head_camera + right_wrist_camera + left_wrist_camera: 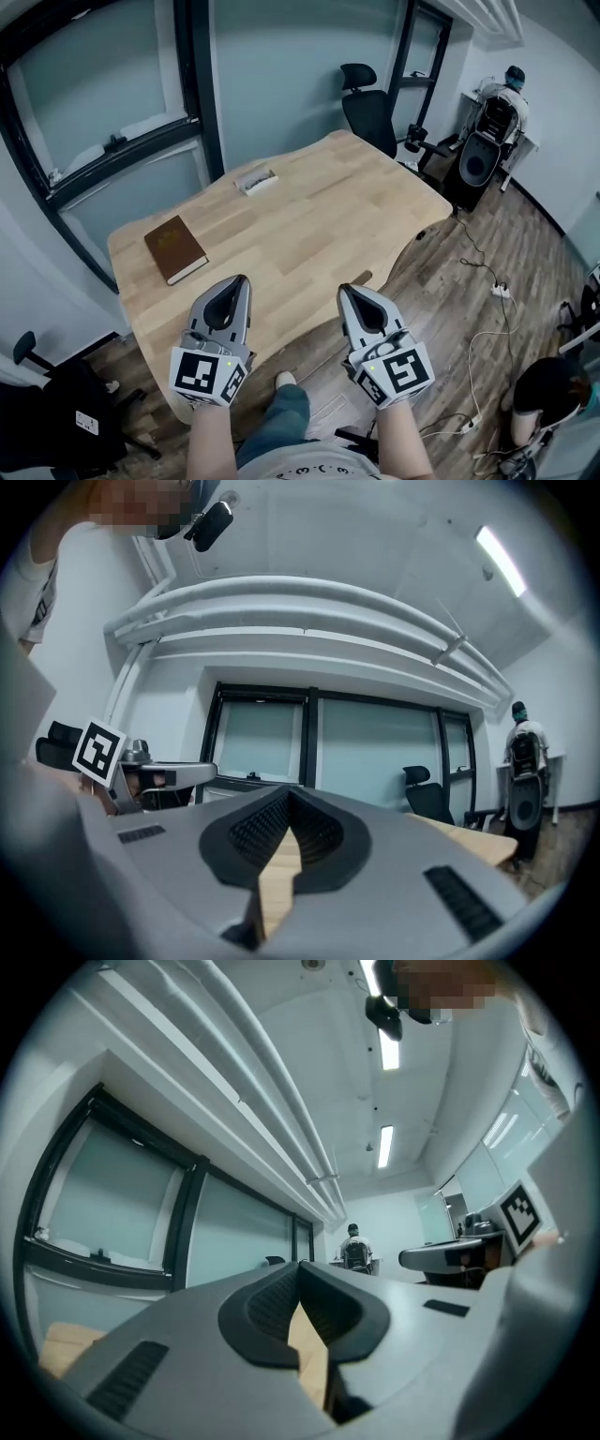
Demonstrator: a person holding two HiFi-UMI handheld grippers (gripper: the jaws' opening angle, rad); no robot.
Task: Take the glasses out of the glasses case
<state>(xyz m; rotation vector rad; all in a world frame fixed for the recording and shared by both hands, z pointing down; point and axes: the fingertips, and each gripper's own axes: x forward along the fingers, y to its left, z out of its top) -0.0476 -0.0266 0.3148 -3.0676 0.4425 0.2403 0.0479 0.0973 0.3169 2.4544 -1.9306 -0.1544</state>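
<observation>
A small pale glasses case lies at the far side of the wooden table; something dark shows in it, too small to make out. My left gripper hangs over the table's near edge, jaws shut with nothing between them. To its right, my right gripper is level with the near edge, also shut and empty. Both point toward the table, well short of the case. In the left gripper view the shut jaws meet at the tip; the right gripper view shows the same for its jaws.
A brown book lies on the table's left part. A black office chair stands behind the far edge. Cables and a power strip lie on the floor at right. A person sits at the back right.
</observation>
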